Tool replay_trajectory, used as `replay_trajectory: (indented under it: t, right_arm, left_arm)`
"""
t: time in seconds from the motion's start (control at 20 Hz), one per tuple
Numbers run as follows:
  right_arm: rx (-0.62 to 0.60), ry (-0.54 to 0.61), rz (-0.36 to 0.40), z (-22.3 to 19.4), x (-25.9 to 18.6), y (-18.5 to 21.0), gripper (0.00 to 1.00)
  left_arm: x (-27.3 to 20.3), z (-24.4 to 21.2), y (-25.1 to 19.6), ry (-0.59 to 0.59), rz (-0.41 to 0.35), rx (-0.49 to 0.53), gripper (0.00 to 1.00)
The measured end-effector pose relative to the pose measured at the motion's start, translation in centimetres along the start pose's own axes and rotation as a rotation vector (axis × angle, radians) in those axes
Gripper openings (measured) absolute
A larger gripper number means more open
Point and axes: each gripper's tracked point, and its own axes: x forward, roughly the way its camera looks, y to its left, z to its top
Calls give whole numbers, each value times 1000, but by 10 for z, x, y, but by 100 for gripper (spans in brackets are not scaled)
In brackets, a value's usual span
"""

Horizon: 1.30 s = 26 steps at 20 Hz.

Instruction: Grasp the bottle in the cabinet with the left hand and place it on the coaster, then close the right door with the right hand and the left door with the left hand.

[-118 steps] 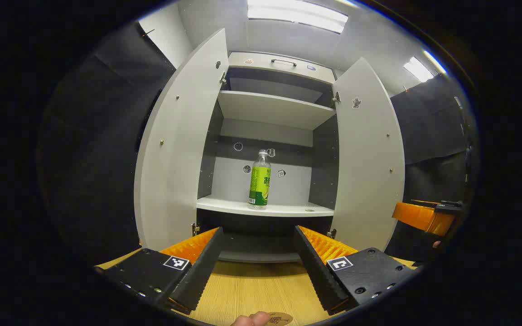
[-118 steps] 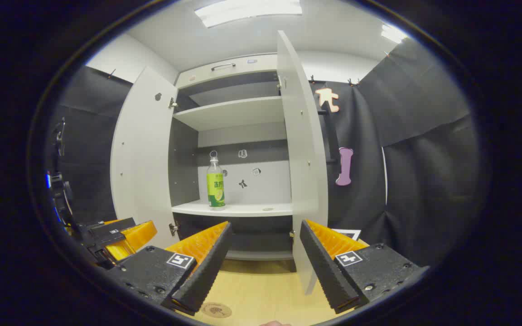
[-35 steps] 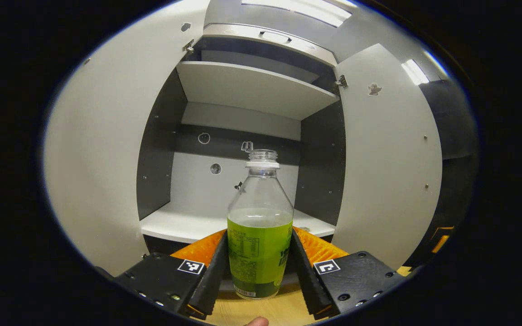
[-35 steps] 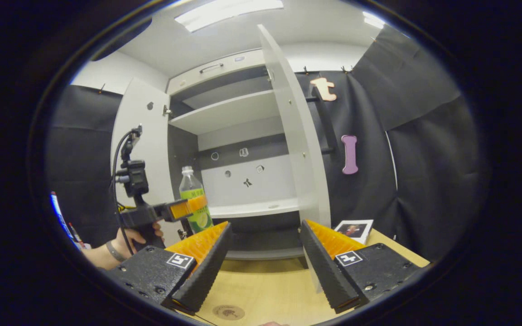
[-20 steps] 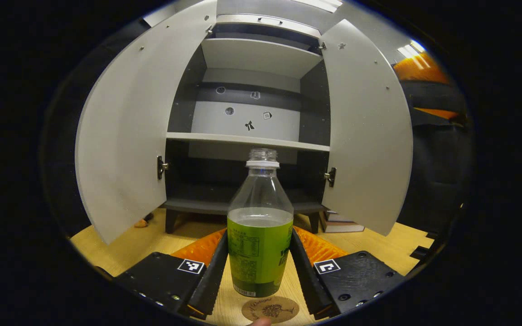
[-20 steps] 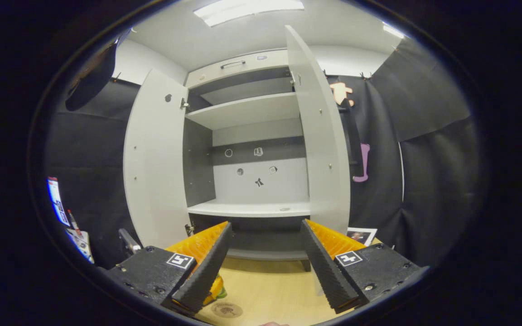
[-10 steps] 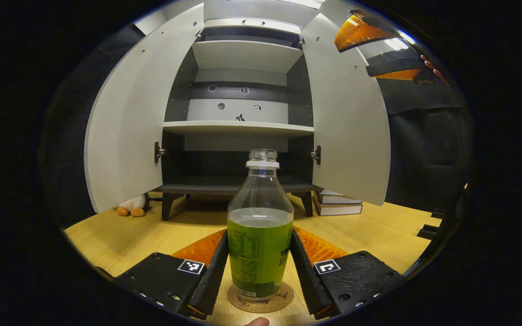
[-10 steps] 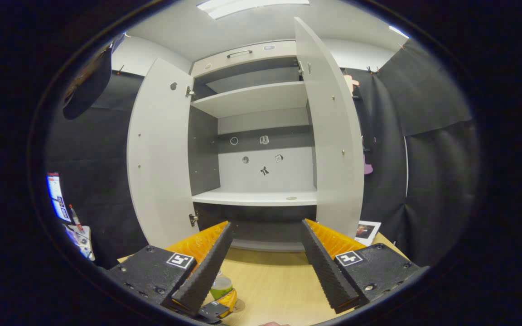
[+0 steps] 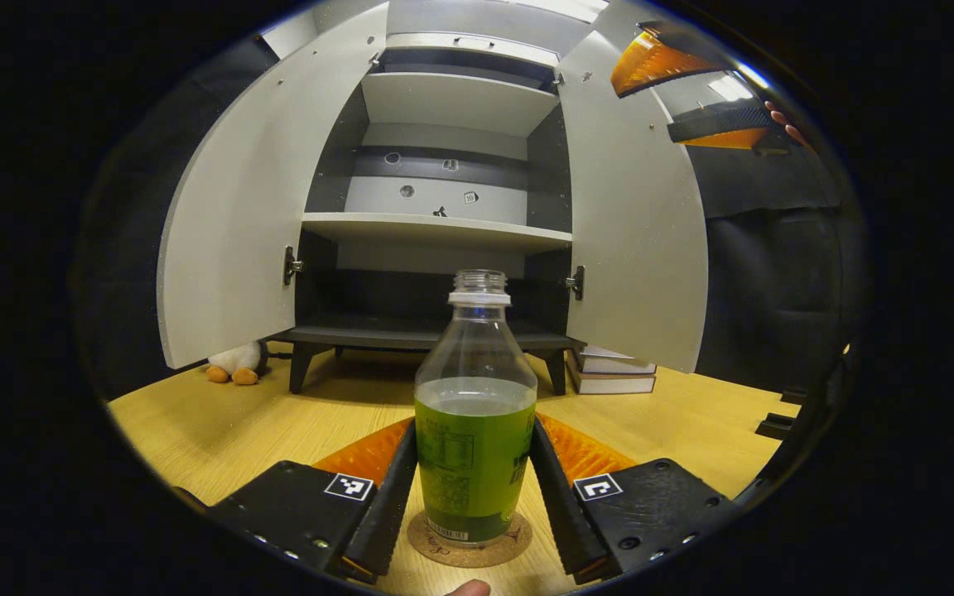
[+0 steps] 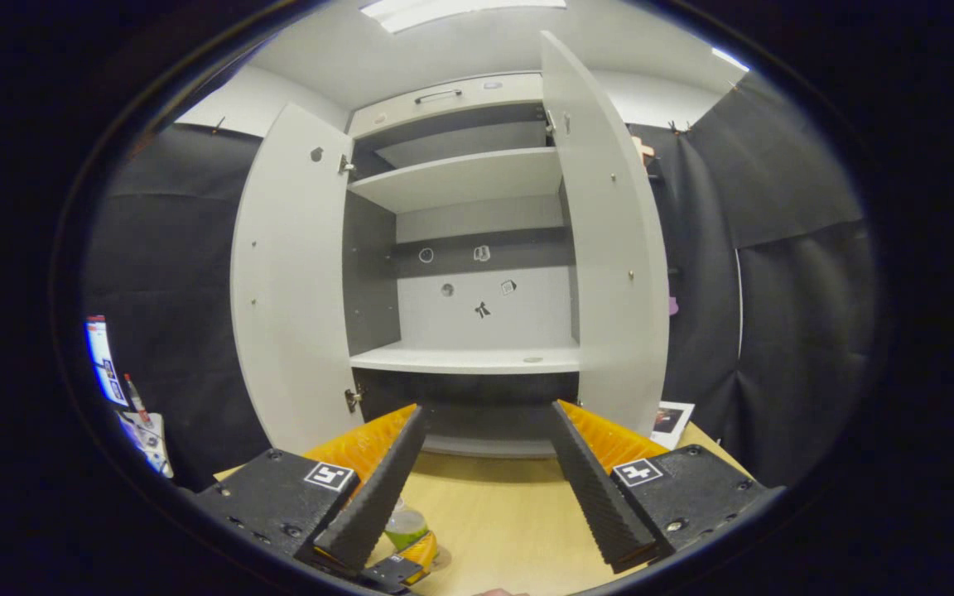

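Note:
The clear bottle (image 9: 474,447) with a green label and no cap stands upright on the round cork coaster (image 9: 506,542) on the wooden table. My left gripper (image 9: 473,426) is shut on it, one finger pressing each side of the label. In the right gripper view the bottle's top (image 10: 405,525) peeks out low beside my right gripper (image 10: 487,410), which is open and holds nothing. The right gripper (image 9: 696,91) also appears high at the right in the left gripper view. The cabinet's left door (image 9: 237,207) and right door (image 9: 634,215) both stand open.
The cabinet's middle shelf (image 10: 469,360) is bare. A plush toy (image 9: 228,364) lies by the cabinet's left leg and stacked books (image 9: 614,374) by its right leg. A printed card (image 10: 666,420) lies at the table's right. Black cloth walls flank the cabinet.
The left gripper has carried the bottle out of the cabinet and lowered it onto the coaster, staying shut on it. The right gripper has shifted slightly toward the right door, still open.

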Motion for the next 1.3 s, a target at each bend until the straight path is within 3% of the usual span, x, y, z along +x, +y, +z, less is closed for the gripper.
replay_trajectory:
  t: [0.45, 0.8, 0.85, 0.95, 1.05, 1.1, 1.25, 1.3]
  right_arm:
    - [-8, -21, -31, 7, -4, -7, 99]
    - [14, -31, -39, 4, -10, -11, 99]
    - [16, -26, -38, 3, -10, -11, 94]
    - [20, -28, -32, 2, -11, -10, 98]
    - [17, -31, -33, 2, -12, -12, 94]
    - [15, -28, -32, 0, -13, -12, 99]
    - [15, -32, -30, -2, -12, -13, 98]
    - [19, -33, -32, -4, -11, -15, 98]
  left_arm:
    - [-6, 0, -5, 14, -60, -4, 81]
    - [-13, 23, -9, -22, -88, 18, 94]
    - [-15, 27, -8, -28, -87, 24, 95]
    - [-18, 32, -6, -34, -86, 33, 95]
    - [-23, 44, -6, -50, -87, 35, 94]
    - [-26, 52, -6, -60, -87, 37, 95]
    - [-32, 89, -5, -107, -87, 46, 94]
    - [-33, 102, -4, -122, -92, 43, 99]
